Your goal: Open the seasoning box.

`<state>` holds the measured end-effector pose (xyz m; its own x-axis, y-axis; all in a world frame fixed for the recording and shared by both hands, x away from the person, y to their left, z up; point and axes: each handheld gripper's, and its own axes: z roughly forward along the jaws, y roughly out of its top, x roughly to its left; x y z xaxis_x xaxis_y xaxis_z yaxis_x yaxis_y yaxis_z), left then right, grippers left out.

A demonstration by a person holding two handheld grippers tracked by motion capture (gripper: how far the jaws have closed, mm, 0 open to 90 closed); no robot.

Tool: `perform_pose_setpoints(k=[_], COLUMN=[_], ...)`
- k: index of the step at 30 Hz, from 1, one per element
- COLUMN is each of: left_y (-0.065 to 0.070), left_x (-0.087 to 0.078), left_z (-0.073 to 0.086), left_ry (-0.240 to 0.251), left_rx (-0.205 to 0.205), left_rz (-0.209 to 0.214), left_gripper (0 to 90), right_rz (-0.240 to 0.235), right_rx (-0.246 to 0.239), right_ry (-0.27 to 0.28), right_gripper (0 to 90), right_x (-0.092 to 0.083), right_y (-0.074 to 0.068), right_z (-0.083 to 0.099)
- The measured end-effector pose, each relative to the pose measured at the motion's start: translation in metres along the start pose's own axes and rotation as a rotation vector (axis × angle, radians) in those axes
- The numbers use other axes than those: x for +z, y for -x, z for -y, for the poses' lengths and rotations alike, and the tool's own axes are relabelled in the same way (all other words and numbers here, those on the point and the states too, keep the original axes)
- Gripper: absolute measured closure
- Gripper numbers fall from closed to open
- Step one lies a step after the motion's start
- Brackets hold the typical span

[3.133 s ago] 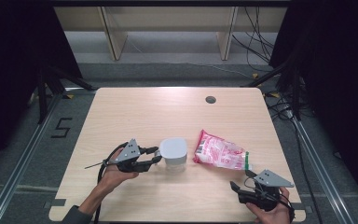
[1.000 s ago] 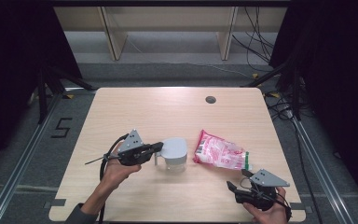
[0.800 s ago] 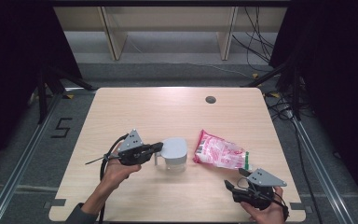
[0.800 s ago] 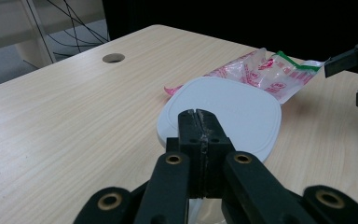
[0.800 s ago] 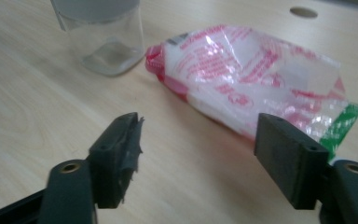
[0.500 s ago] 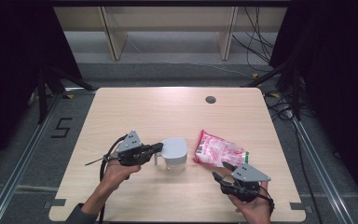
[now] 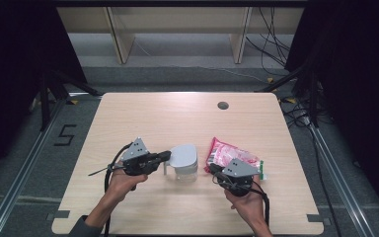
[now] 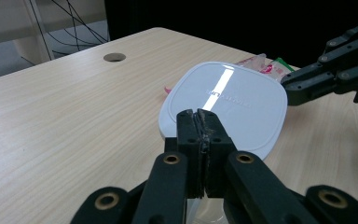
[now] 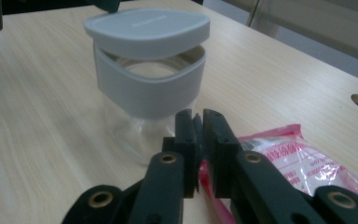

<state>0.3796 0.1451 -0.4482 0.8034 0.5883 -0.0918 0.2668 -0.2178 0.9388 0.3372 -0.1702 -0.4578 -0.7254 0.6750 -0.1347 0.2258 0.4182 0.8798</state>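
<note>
A clear container (image 7: 183,167) with a grey collar and a grey lid (image 8: 228,102) stands at the table's front middle. The lid (image 9: 147,25) sits slightly raised above the collar (image 9: 149,88). My left gripper (image 7: 166,155) is shut, its tips (image 8: 199,114) over the lid's near edge; whether they pinch anything I cannot tell. A red snack bag (image 7: 232,153) lies flat to the container's right. My right gripper (image 7: 213,170) hovers at the bag's near left corner and points at the container. Its jaws (image 9: 196,116) have just been closing and now stand shut, with nothing between the tips.
A round cable hole (image 7: 222,105) sits near the table's far edge. The bag's red corner (image 9: 298,158) lies just under my right gripper. Bare wood (image 7: 143,118) stretches behind the container. Wooden shelf legs (image 7: 116,34) and cables (image 7: 271,29) lie beyond the table.
My right gripper has moved left from the front right corner to the bag's near corner, and its jaws have closed. The left gripper, open three seconds ago, stays shut at the lid.
</note>
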Motion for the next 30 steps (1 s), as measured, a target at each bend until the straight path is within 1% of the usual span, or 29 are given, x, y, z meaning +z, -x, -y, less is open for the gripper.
perform_pose_setpoints(k=[2,3,6,7,9,10,11,12,13,14,15,16,17,18,19,20,21,22,24,25,28,29,30], left_y=[0.000,0.000,-0.001,-0.001,-0.001,-0.001,-0.001,-0.001,-0.001,-0.001,-0.001,-0.001,-0.001,-0.001,-0.001,-0.001,-0.001,-0.001,0.000,-0.001,-0.003,-0.003,-0.004], left_x=[0.000,0.000,0.000,0.000,0.000,0.000,0.000,0.000,0.000,0.000,0.000,0.000,0.000,0.000,0.000,0.000,0.000,0.000,0.000,-0.001,-0.002,-0.002,-0.003], left_z=[0.000,0.000,0.000,0.001,0.001,0.001,0.001,0.001,0.001,0.001,0.001,0.001,0.001,0.001,0.001,0.001,0.001,0.001,0.002,0.001,0.001,0.001,0.001], left_ry=[0.001,0.000,0.004,0.003,0.002,0.003,0.003,0.004,0.003,0.002,0.002,0.002,0.005,0.003,0.003,0.008,0.009,0.002,0.006,0.004,0.000,0.007,0.008], left_rx=[-0.001,-0.002,-0.003,-0.002,-0.004,-0.003,-0.003,-0.010,-0.009,-0.005,0.007,0.000,-0.005,-0.002,-0.001,0.005,0.001,-0.001,-0.001,0.019,0.011,0.005,0.016], left_rz=[-0.001,0.000,0.002,0.004,0.003,0.003,0.002,0.001,0.000,-0.001,0.001,0.001,0.001,0.001,-0.002,0.003,0.004,-0.001,-0.007,-0.006,-0.013,-0.017,-0.014], left_gripper=[87.8,87.8,87.8,87.8,87.9,88.0,88.0,88.0,88.1,88.2,88.2,88.2,88.2,88.2,88.2,88.3,88.5,88.4,88.8,88.8,88.0,87.5,87.4], right_rz=[-0.012,-0.016,-0.030,-0.025,-0.038,-0.043,-0.048,-0.060,-0.056,-0.061,-0.066,-0.060,-0.065,-0.063,-0.065,-0.078,-0.078,-0.077,-0.083,-0.082,-0.081,-0.073,-0.079], right_rx=[0.017,0.017,0.041,0.024,0.044,0.023,0.012,0.012,0.010,0.018,0.028,0.010,0.014,0.014,-0.015,0.008,-0.005,0.004,-0.022,-0.022,-0.012,-0.016,-0.014], right_ry=[0.024,0.022,0.019,0.031,0.018,0.028,0.029,0.018,0.025,0.022,0.018,0.028,0.017,0.029,0.036,0.023,0.043,0.036,0.035,0.042,0.044,0.050,0.036], right_gripper=[88.1,89.4,90.0,90.0,90.0,90.0,90.0,90.0,90.0,90.0,90.0,90.0,90.0,90.0,90.0,90.0,90.0,90.0,90.0,90.0,90.0,90.0,90.0], right_x=[0.002,0.003,0.005,0.007,0.009,0.012,0.014,0.015,0.017,0.019,0.020,0.021,0.021,0.023,0.023,0.023,0.025,0.026,0.027,0.028,0.028,0.028,0.027], right_y=[0.001,0.003,0.003,0.004,0.001,0.001,0.001,-0.001,-0.001,-0.002,-0.003,-0.003,-0.003,-0.003,-0.003,-0.005,-0.006,-0.008,-0.008,-0.009,-0.009,-0.009,-0.010], right_z=[-0.002,-0.003,-0.005,-0.006,-0.009,-0.011,-0.012,-0.013,-0.014,-0.015,-0.015,-0.016,-0.017,-0.018,-0.020,-0.021,-0.024,-0.025,-0.027,-0.028,-0.029,-0.029,-0.030])
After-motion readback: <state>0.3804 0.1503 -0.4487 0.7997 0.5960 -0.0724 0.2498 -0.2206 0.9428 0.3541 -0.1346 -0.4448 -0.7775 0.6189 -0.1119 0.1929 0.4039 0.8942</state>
